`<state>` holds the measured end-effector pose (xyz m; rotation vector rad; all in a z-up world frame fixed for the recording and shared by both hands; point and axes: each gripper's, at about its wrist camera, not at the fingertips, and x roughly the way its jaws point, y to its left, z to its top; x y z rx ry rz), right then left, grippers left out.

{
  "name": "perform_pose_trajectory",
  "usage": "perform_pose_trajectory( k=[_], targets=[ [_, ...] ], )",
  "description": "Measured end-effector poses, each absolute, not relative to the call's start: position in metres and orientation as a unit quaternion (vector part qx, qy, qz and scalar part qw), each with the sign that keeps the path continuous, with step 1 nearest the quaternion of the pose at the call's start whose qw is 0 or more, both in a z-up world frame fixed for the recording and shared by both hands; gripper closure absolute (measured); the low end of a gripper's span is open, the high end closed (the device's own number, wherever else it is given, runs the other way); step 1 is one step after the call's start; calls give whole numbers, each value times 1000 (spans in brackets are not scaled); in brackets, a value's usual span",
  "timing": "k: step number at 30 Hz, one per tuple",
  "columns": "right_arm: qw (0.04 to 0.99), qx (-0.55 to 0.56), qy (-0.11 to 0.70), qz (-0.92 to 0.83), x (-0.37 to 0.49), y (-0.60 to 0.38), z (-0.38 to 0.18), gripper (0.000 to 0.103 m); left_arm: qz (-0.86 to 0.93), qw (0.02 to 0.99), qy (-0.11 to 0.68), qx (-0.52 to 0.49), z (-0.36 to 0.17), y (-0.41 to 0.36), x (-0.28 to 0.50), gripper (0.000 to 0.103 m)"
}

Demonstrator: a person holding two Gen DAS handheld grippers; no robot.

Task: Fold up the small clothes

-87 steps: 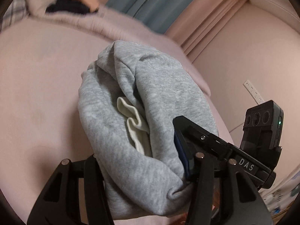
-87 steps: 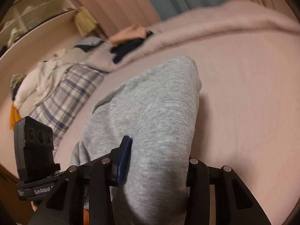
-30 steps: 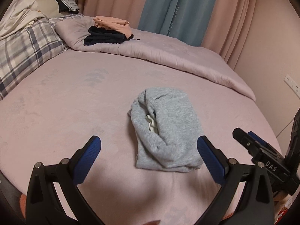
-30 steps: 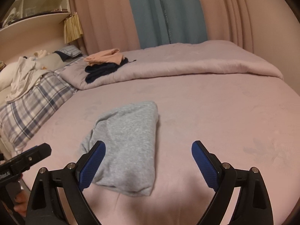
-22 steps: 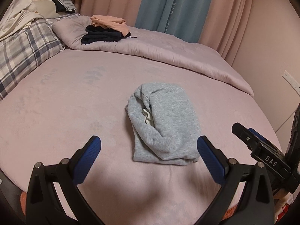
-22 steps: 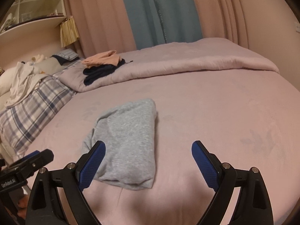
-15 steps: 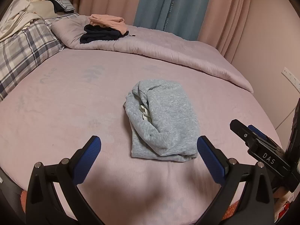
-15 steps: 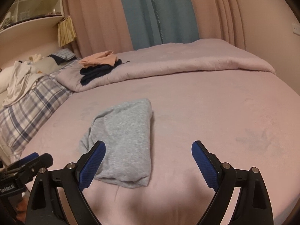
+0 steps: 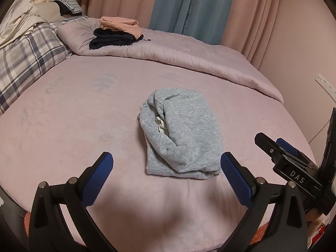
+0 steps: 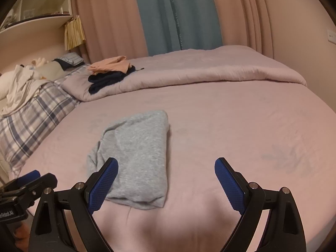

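Grey garment (image 9: 184,134) folded, near stacked clothes (image 9: 117,31)

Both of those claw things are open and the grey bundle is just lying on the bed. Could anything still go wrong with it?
Possibly. The grey garment is a loose roll with its left side gaping, a white lining showing, so it may slump open. Both the left gripper and right gripper hang open near it; a careless move could snag its near edge.
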<state>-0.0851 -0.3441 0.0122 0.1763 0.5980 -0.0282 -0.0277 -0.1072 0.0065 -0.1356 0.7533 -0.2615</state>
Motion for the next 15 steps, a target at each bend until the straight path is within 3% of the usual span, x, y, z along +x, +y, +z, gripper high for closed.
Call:
perform_pose_trajectory(
  k=[15],
  targets=[
    [952, 78, 296, -22, -87, -343, 13, 10, -128, 920, 365, -68, 5, -107, -30, 1]
  ],
)
